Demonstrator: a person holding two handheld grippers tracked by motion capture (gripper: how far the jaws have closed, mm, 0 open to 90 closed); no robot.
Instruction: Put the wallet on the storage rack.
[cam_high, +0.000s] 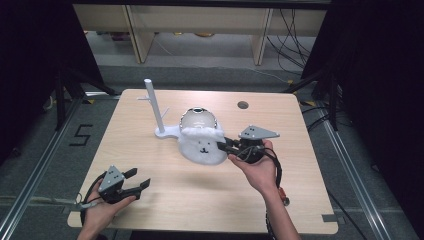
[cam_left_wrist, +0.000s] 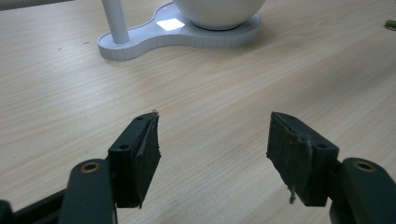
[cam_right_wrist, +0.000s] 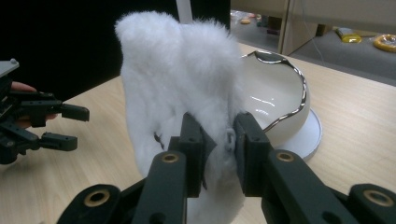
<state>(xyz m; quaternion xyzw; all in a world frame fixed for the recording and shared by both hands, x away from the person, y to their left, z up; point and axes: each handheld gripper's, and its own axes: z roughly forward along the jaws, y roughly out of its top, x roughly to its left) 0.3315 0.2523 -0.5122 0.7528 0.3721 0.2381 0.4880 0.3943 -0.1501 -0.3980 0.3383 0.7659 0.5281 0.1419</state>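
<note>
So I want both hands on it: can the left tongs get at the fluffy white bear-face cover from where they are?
Probably yes. The left tongs stand open over bare wooden table, with nothing lying between them and the fluffy white bear-face cover, whose near side is free; the right tongs pinch its far edge.

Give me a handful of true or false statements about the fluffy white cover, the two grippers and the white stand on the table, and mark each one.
1. The right gripper has its fingers clamped on the fluffy white cover. True.
2. The left gripper is also holding the cover. False: it is open near the table's front left, apart from the cover, with nothing between its fingers.
3. A small face is printed on the cover. True.
4. The white stand lies tipped over on the table. False: its post stands upright on its base.
5. The cover hides the whole white globe. False: the globe's top and one side show.
</note>
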